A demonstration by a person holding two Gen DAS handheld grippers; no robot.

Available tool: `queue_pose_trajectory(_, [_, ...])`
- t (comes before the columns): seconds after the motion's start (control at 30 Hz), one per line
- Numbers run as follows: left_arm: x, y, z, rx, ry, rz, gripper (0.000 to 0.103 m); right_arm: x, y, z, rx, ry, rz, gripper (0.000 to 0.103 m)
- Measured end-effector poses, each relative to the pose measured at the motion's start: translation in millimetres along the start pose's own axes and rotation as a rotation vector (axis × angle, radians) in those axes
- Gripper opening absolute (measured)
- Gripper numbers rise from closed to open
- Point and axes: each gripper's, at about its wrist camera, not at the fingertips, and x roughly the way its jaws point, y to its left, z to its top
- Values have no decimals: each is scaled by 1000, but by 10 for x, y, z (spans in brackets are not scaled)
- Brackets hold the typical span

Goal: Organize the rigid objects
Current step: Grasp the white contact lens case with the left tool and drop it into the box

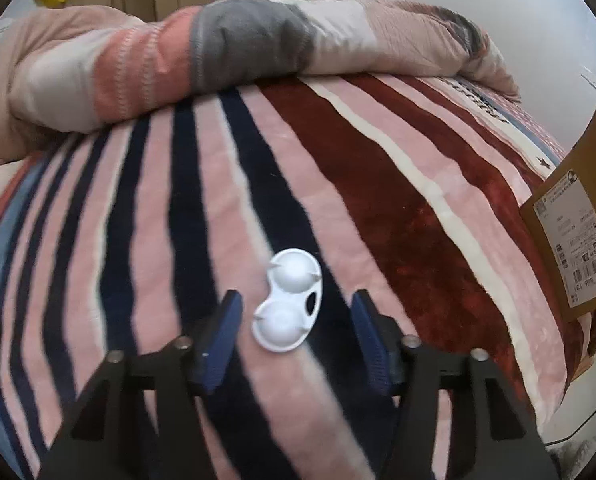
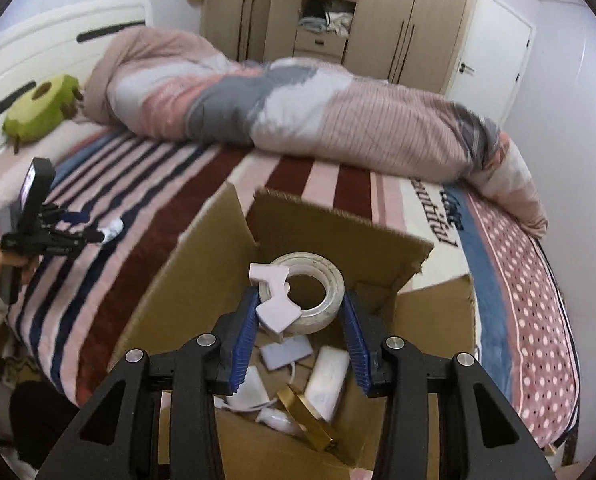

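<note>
A white two-cup contact lens case (image 1: 288, 301) lies on the striped blanket (image 1: 397, 208). My left gripper (image 1: 296, 304) is open, its blue fingers on either side of the case, just above it. In the right wrist view my right gripper (image 2: 299, 304) hangs over an open cardboard box (image 2: 337, 232) and is shut on a roll of clear tape (image 2: 311, 290) with a white dispenser piece (image 2: 274, 300). The left gripper (image 2: 94, 235) and the case (image 2: 114, 229) show at the far left there.
The box holds several white items (image 2: 325, 376) and a gold roll (image 2: 305, 412). A rolled duvet (image 2: 298, 116) lies across the bed's far side. A green plush toy (image 2: 42, 108) sits by the headboard. The box side with a label (image 1: 577, 236) stands right of the left gripper.
</note>
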Motion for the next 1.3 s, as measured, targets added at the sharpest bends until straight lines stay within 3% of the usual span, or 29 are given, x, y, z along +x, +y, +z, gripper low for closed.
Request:
queue_pose_trajectory(0.17, [198,-10,12,-5,20,27,34,-44,50,-9,-7,-25,7,45])
queue_pose_trajectory(0.43, [190,-38,9,0,15,39,30,-227,311,58,-26,-91,72,45])
queue_pose_trajectory(0.73, [-466,-209,36,35,-52,20,29,-366,572,166,-73,-152,144,45])
queue_pose_trajectory(0.93, [-1215,-741,154,129,-130,-27,30,-410,420,44,-39,-145,155,45])
queue_pose_trajectory(1.1, [-1667,-1350,351,177,-181,-129,30,-467,191,-91,-11,-140,155,45])
queue_pose_trajectory(1.13, [-1729,-1486,408,179,-186,-159,30,-474,148,-115,-10,-139,159,47])
queue_pose_trajectory(1.23, [-1807,-1818,534,184,-184,-223,29,-468,7,-198,-8,-147,185,69])
queue_pose_trajectory(1.3, [-1809,-2080,605,208,-178,-252,30,-446,-69,-231,-5,-147,174,74])
